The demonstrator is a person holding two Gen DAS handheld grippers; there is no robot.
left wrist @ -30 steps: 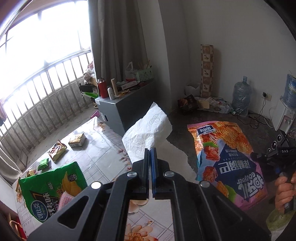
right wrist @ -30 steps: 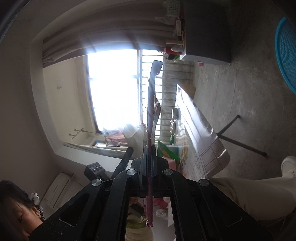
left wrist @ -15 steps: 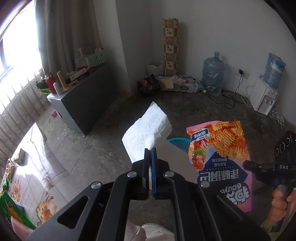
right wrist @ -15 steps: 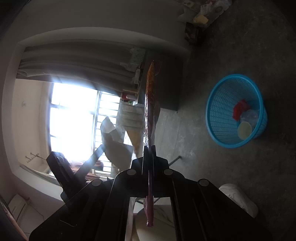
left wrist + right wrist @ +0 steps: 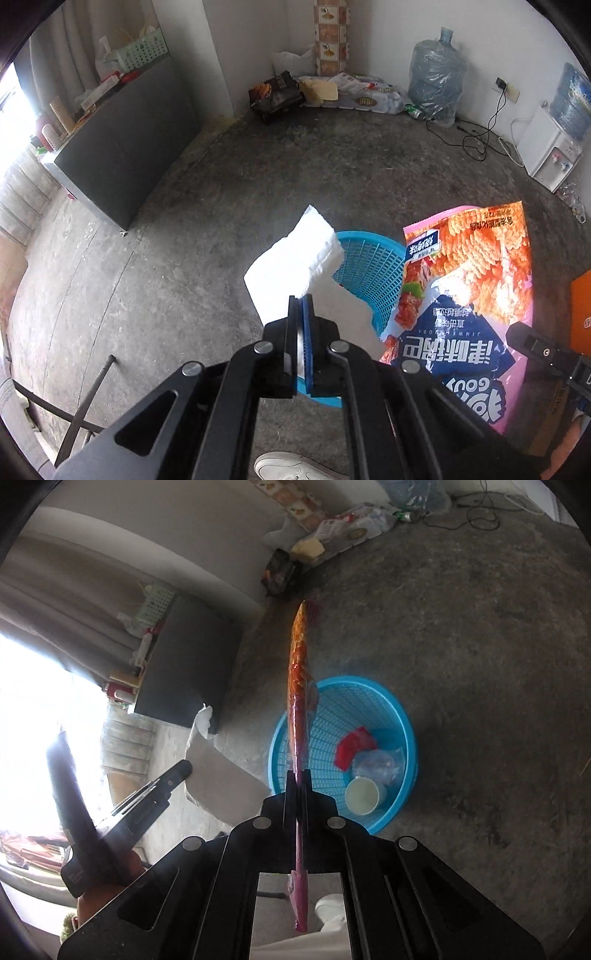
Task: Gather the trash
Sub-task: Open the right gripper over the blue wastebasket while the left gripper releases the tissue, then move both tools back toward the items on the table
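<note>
My left gripper is shut on a white paper napkin and holds it above the near rim of a blue plastic basket on the floor. My right gripper is shut on a large pink and orange snack bag, seen edge-on, over the same basket. The bag also shows flat in the left wrist view. The napkin and the left gripper appear left of the basket in the right wrist view. A red wrapper, a clear plastic piece and a white cup lie in the basket.
A dark grey cabinet with clutter on top stands at the left by the window. Bags and packets, a water jug and a water dispenser line the far wall. A table leg and my white shoe are close below.
Both grippers have swung from the table and window down toward the floor. The blue basket has come into view under the napkin and the snack bag. Both grips stayed shut.
</note>
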